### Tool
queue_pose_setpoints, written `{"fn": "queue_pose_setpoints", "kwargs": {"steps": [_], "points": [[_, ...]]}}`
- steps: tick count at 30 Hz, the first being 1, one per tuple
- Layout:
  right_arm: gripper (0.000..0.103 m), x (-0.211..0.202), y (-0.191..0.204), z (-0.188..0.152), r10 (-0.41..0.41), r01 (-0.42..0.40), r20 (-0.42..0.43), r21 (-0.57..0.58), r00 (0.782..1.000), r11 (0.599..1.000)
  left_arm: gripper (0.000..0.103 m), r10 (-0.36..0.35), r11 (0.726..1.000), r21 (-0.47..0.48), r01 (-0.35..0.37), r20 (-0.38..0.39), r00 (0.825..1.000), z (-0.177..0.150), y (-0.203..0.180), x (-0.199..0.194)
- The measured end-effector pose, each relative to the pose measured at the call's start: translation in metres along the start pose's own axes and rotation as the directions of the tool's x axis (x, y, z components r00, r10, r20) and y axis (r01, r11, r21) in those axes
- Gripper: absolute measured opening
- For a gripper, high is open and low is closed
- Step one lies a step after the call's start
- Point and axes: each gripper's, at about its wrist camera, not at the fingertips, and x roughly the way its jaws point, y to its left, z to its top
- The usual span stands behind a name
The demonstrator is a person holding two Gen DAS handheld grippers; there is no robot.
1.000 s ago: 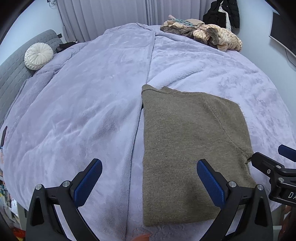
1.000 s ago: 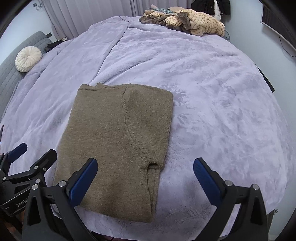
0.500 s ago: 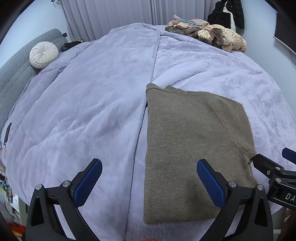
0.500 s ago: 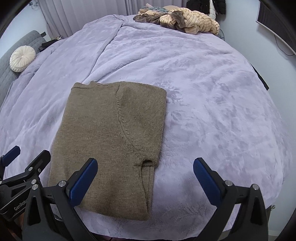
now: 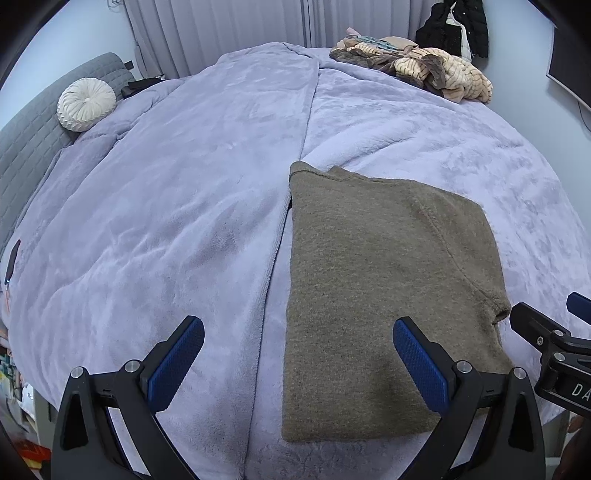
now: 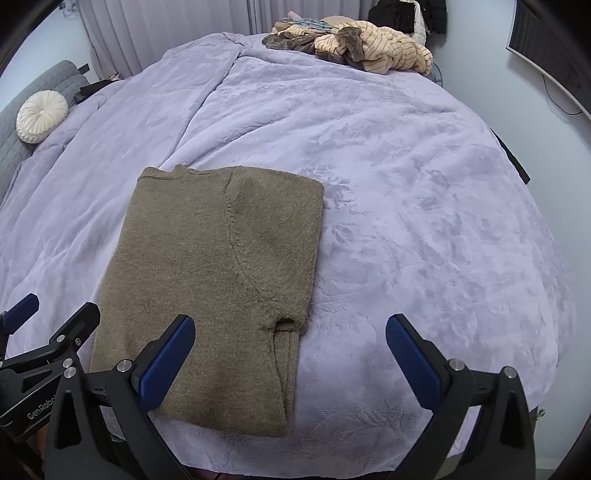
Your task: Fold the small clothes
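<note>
The folded olive sweater point(image 6: 218, 280) lies mid-frame on the lilac blanket point(image 6: 424, 221); left gripper point(image 5: 297, 363) and right gripper point(image 6: 290, 360) hover spread, empty.

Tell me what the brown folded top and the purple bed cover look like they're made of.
Brown top: looks like knitted wool or a wool blend, matte and fuzzy, with a visible seam line. Purple cover: likely plush fleece, with a soft sheen and brushed swirls in the pile.

Colours as I see them: sweater point(image 5: 384, 280), plain olive-brown knit; blanket point(image 5: 177, 206), lilac plush; cushion point(image 5: 86, 99), white, pleated; headboard point(image 5: 29, 147), grey, quilted; clothes pile point(image 6: 369, 46), tan striped with brown pieces; my pads point(image 5: 176, 363), blue, on black frames; curtains point(image 5: 221, 26), pale grey.
</note>
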Motion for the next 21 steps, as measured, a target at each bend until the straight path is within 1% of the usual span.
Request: {"fn": "queue_pose_setpoints", "kwargs": {"steps": [6, 21], "points": [[0.103, 0.0022, 0.0018, -0.0017, -0.001, 0.001, -0.012, -0.001, 1.0, 1.0, 0.103, -0.004, 1.0, 0.007, 0.004, -0.014, 1.0, -0.0029, -0.0005, 0.0033], [0.103, 0.0048, 0.0038, -0.0008, -0.009, 0.009, -0.014, -0.003, 1.0, 1.0, 0.103, 0.006, 1.0, 0.003, -0.006, -0.017, 1.0, -0.0011, 0.0024, 0.0063]]}}
